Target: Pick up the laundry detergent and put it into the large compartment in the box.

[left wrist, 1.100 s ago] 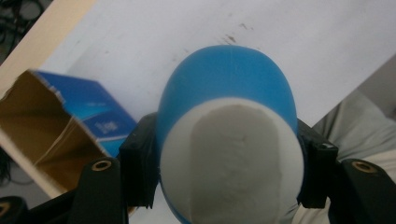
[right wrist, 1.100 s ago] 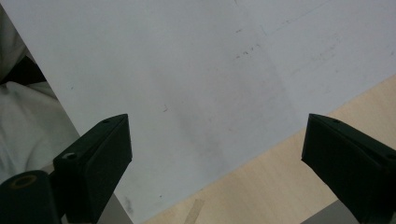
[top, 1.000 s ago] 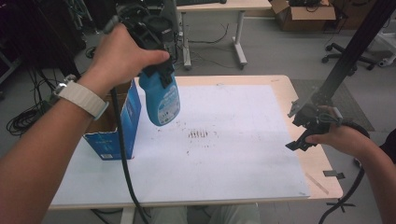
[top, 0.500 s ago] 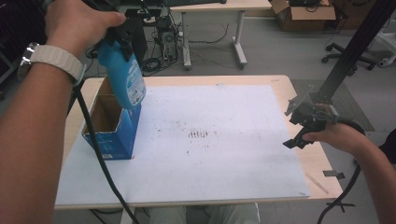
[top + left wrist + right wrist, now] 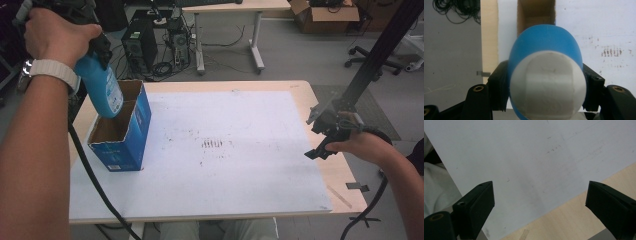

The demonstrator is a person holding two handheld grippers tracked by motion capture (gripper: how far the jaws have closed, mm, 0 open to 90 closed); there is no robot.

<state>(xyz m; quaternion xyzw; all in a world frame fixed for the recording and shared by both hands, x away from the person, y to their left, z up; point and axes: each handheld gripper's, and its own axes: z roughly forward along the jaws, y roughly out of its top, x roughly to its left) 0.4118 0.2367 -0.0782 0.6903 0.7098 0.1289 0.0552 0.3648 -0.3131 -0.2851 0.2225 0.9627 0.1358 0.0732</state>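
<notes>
A blue bottle [image 5: 102,90] with a white cap [image 5: 547,83] hangs bottom-down over the open top of a blue cardboard box [image 5: 125,132] at the table's left. My left gripper [image 5: 92,47] is shut on the bottle near its cap end, its black jaws pressing both sides in the left gripper view. The box's brown inside [image 5: 536,12] lies straight beyond the bottle. My right gripper [image 5: 325,135] is held at the table's right edge, open, with nothing between its wide-apart jaws in the right gripper view.
A white sheet [image 5: 225,145] with dark smudges at its middle covers the wooden table [image 5: 300,90]. Beyond the table stand computer towers [image 5: 137,42], a second desk [image 5: 230,7] and a black pole [image 5: 380,50] at the right.
My left gripper has carried the bottle leftward, from over the table to above the box's open top. The right gripper has stayed put.
</notes>
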